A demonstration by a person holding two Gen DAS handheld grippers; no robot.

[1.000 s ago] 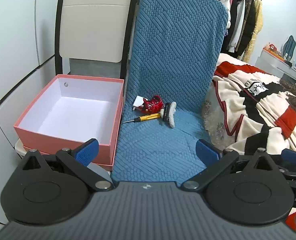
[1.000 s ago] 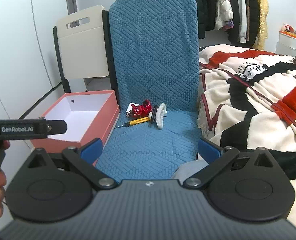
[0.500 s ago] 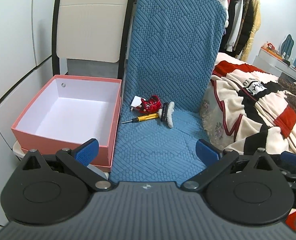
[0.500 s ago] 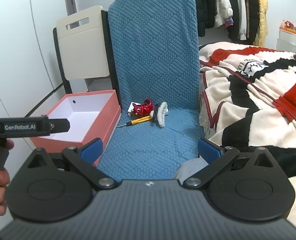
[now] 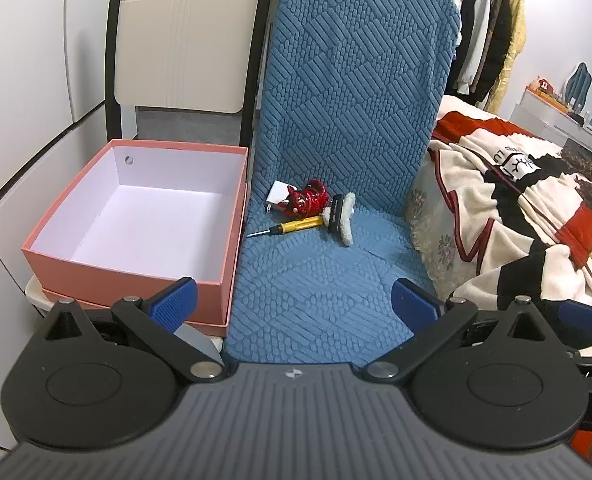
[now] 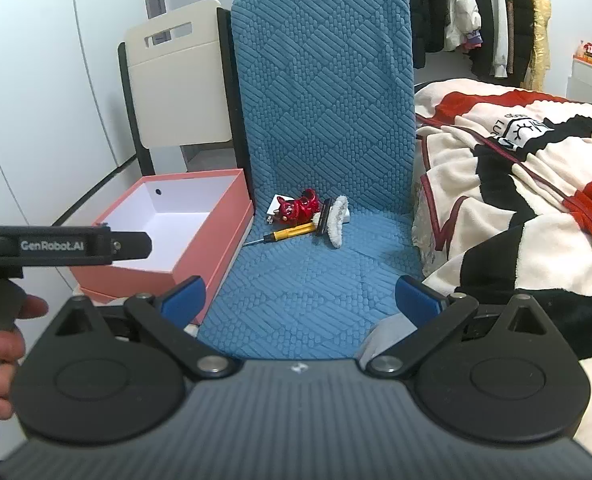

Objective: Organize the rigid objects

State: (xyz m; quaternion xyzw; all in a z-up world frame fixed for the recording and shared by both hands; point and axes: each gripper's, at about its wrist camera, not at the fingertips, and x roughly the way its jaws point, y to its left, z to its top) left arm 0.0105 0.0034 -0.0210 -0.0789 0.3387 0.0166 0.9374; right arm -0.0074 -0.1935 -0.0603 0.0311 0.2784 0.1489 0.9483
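Both the left gripper [image 5: 294, 300] and right gripper [image 6: 302, 294] hang wide open and empty above the chair [image 5: 316, 280], where the screwdriver [image 5: 292, 226], toy [image 5: 306, 202] and brush [image 5: 342, 218] lie clustered beside the box [image 5: 136, 208].

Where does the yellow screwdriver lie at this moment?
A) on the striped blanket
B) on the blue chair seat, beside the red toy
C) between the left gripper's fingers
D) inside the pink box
B: the yellow screwdriver lies on the blue chair seat just in front of the red toy, outside the pink box.
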